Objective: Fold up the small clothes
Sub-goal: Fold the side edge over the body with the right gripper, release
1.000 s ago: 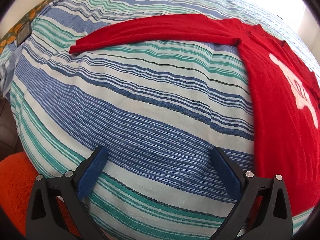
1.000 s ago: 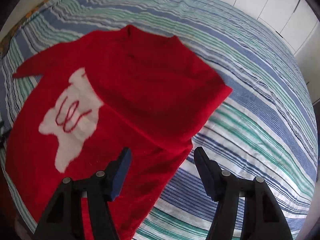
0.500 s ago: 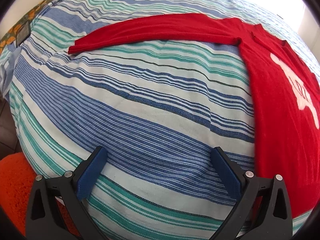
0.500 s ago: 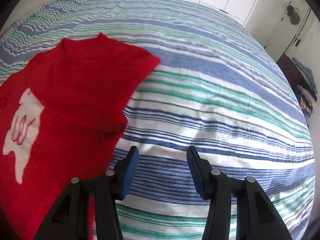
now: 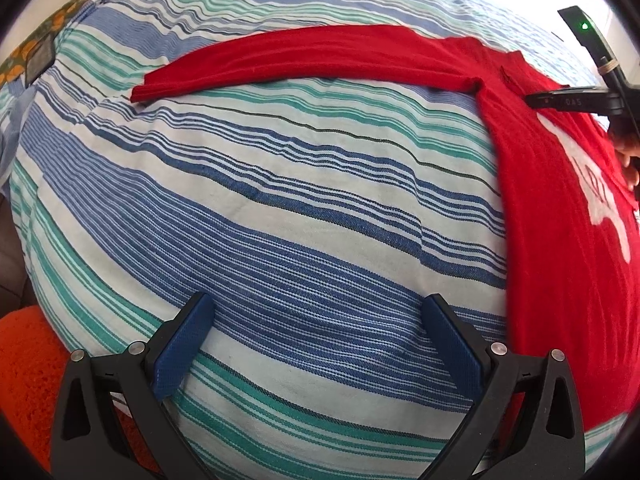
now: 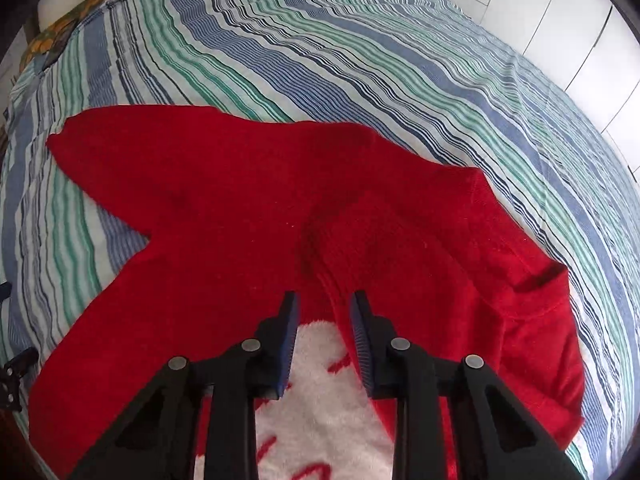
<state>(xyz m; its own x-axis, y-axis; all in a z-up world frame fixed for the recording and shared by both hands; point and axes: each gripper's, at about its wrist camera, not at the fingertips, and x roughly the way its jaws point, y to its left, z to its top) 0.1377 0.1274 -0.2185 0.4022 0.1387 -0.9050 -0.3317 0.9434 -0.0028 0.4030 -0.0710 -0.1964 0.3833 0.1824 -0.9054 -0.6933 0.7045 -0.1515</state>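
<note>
The red sweater [image 6: 248,216] lies spread on the striped bedspread [image 5: 280,208], toward the bed's right side. One sleeve is already folded in over the body; the other sleeve [image 5: 304,56] stretches flat toward the far left corner, so most folding remains. The right gripper [image 6: 324,320] hovers over the white chest patch [image 6: 320,408]; its jaws have just been closing and hold nothing. The left gripper [image 5: 316,336] gapes wide over bare bedspread near the front edge.
</note>
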